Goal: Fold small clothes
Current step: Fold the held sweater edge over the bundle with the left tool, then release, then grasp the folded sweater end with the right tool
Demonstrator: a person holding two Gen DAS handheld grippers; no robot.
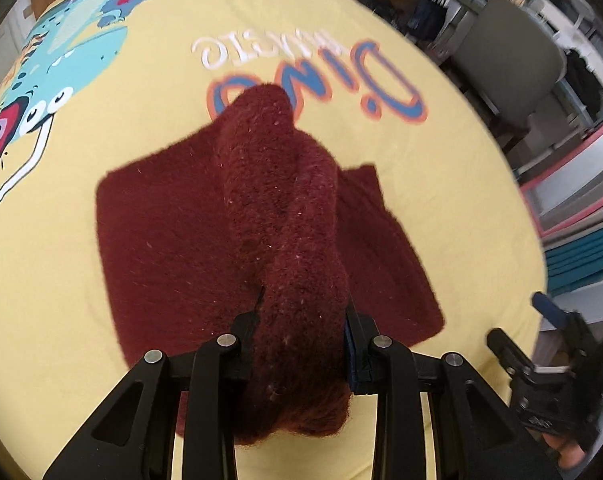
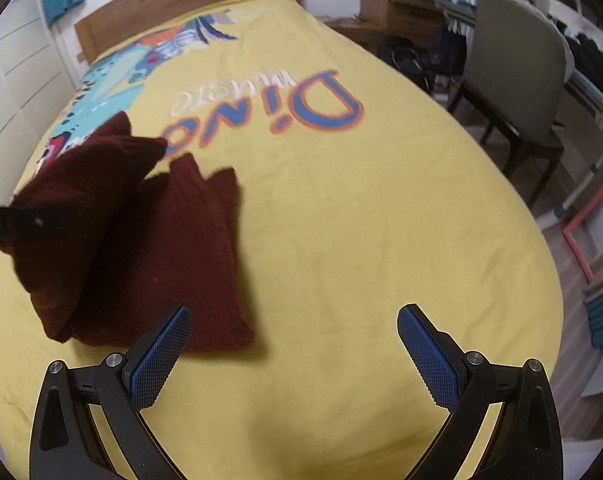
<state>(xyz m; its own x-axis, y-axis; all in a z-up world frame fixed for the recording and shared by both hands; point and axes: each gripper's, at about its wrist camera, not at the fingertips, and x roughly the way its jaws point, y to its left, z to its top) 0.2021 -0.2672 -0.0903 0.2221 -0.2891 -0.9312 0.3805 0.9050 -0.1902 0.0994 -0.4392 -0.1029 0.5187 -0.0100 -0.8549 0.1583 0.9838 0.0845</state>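
My bed's yellow dinosaur-print cover (image 2: 341, 240) carries the dark red knit garment (image 2: 173, 264), lying partly flat on it.

Black hand-held gripper (image 2: 293, 344) – blue dimpled pads (image 2: 161, 356), silver screws

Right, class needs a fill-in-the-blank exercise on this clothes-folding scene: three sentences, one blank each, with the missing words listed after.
1. The left gripper is shut on a fold of the dark red knitted garment, lifting it off a bedspread whose colour is ____.
2. The right gripper has its jaws ____ and holds nothing.
3. The large blue word printed on the bedspread reads ____.

Missing words: yellow; open; Dino
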